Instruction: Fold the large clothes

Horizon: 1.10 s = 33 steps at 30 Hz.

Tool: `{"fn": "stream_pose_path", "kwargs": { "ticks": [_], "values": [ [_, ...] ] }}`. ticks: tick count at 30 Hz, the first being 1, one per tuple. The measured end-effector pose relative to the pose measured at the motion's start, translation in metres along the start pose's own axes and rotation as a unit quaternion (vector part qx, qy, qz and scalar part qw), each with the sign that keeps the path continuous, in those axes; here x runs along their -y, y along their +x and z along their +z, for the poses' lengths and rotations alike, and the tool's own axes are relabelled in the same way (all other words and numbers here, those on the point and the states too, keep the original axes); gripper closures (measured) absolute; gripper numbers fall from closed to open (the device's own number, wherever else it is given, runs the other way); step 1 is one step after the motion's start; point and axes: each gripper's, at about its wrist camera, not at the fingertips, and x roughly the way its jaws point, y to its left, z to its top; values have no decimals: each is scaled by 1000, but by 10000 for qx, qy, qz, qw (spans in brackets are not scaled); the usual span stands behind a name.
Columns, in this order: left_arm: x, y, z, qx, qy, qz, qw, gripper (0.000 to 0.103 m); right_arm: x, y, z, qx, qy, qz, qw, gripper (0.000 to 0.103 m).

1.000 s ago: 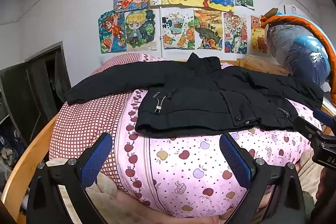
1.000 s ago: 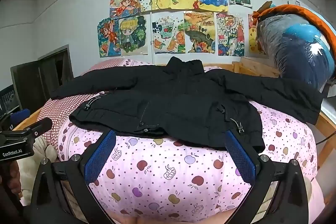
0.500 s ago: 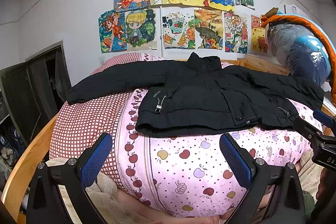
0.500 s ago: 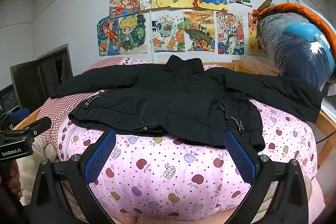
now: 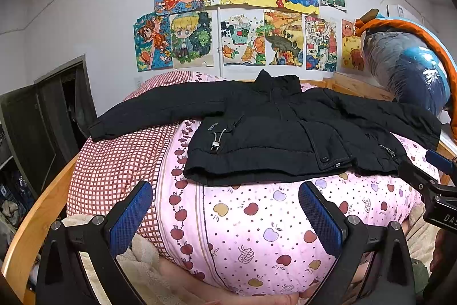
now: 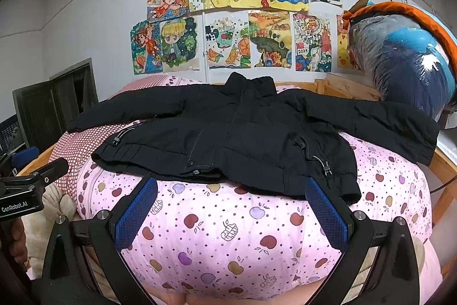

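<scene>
- Jacket (image 5: pixel 274 133), black, lies spread face up on the pink apple-print quilt (image 5: pixel 257 233), sleeves out to both sides; its back is hidden.
- Left gripper (image 5: pixel 225 213) gapes wide, short of the hem, holding nothing.
- Right gripper (image 6: pixel 231 210) likewise released; its blue pads (image 6: pixel 137 212) reach the hem edge, contact unclear.
- Wooden bed frame (image 5: pixel 31 233) is cut off at the picture edges.

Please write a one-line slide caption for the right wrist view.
Open right gripper hovers before a black jacket spread flat on an apple-print quilt.

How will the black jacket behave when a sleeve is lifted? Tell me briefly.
The black jacket is likely floppy: its sleeves drape over the quilt's curve. It looks padded, so probably bulky yet fairly light. Its smooth shell may slip between the pads.
</scene>
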Motion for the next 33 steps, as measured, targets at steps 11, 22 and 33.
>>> {"fn": "stream_pose_path", "kwargs": {
  "ticks": [11,22,33],
  "values": [
    [-2,2,-3,-13,-3,1,10000,0,1,3,1,-63,50,-34,10000,1],
    [-2,4,-5,-24,-2,7,10000,0,3,4,1,-98,76,-56,9999,1],
    [-3,9,-12,-44,5,10,10000,0,3,5,0,-110,84,-48,9999,1]
  ]
}}
